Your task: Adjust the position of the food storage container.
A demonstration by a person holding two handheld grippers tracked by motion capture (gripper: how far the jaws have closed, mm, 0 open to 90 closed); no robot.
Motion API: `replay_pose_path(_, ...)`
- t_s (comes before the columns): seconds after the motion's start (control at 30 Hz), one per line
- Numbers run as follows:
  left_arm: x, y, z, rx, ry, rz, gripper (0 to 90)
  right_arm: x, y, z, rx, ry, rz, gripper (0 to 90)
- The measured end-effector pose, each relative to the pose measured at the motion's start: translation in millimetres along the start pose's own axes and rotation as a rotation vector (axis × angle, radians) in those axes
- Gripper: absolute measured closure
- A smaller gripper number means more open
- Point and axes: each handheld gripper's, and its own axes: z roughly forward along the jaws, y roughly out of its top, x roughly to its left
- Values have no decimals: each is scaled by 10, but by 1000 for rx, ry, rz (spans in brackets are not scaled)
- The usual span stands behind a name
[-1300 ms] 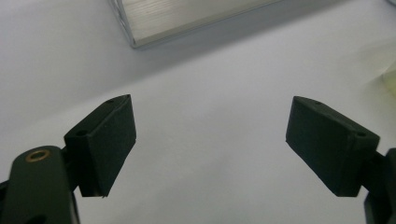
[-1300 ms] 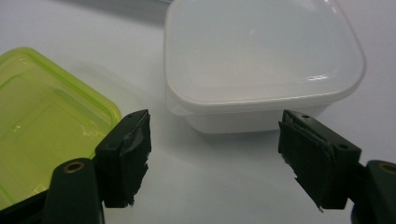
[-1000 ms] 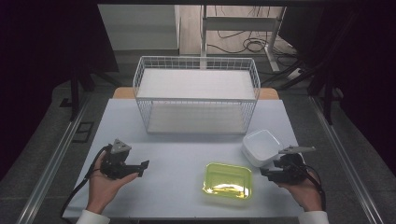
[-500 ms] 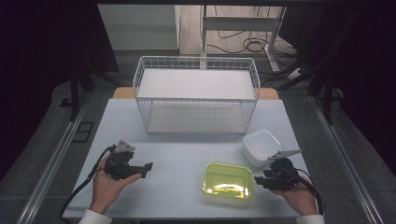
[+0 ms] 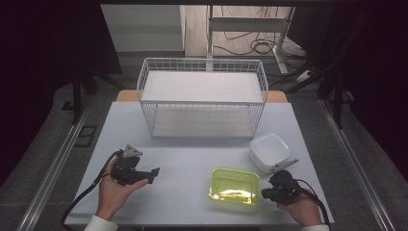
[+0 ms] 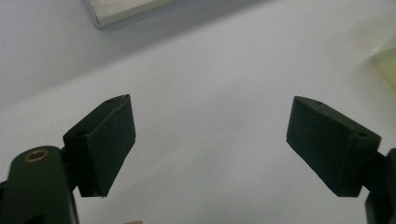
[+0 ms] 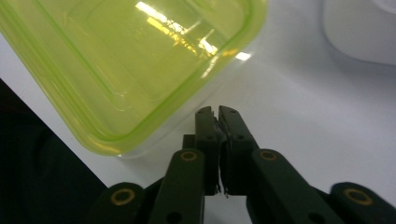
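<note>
While parked just off the near right corner of the yellow-green container (image 5: 234,185), right gripper (image 5: 264,193) with fingers (image 7: 208,122) pressed together, just closed, nothing between them; container rim close ahead of the tips in the right gripper view, not clearly touching. Container (image 7: 126,60) open side up, flat on the white bench (image 5: 192,154) near its front edge, right of centre. Just beyond it to the right, white square container (image 5: 270,152), apart from the green one. Left gripper (image 5: 155,174) held over bare bench at front left, well apart from the container, fingers (image 6: 105,140) spread wide and empty. Behind, white wire basket (image 5: 202,98) across the back of the bench.
</note>
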Motion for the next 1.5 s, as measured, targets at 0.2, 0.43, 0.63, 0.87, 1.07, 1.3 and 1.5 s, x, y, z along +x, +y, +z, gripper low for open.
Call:
replay_pose_path(0.2, -14, -16, -5, 5, 4, 11, 156, 61, 62, 62, 14, 21, -33, 891)
replay_pose_path(0.43, -30, -33, -14, 8, 14, 16, 156, 135, 142, 126, 14, 34, -51, 892)
replay_pose_path(0.63, -22, -41, -27, 8, 21, 16, 156, 205, 283, 198, -7, 6, -65, 892)
replay_pose_path(0.87, -20, -39, -22, 10, 20, 14, 157, 244, 368, 257, -13, -20, -75, 891)
replay_pose_path(1.07, -16, -34, -20, 14, 14, 16, 158, 334, 537, 345, -29, -56, -77, 892)
replay_pose_path(1.3, -4, -31, -26, 13, 16, 20, 158, 465, 690, 460, -37, -61, -96, 891)
replay_pose_path(1.5, 5, -27, -22, 18, 16, 21, 158, 526, 801, 568, -41, -46, -101, 892)
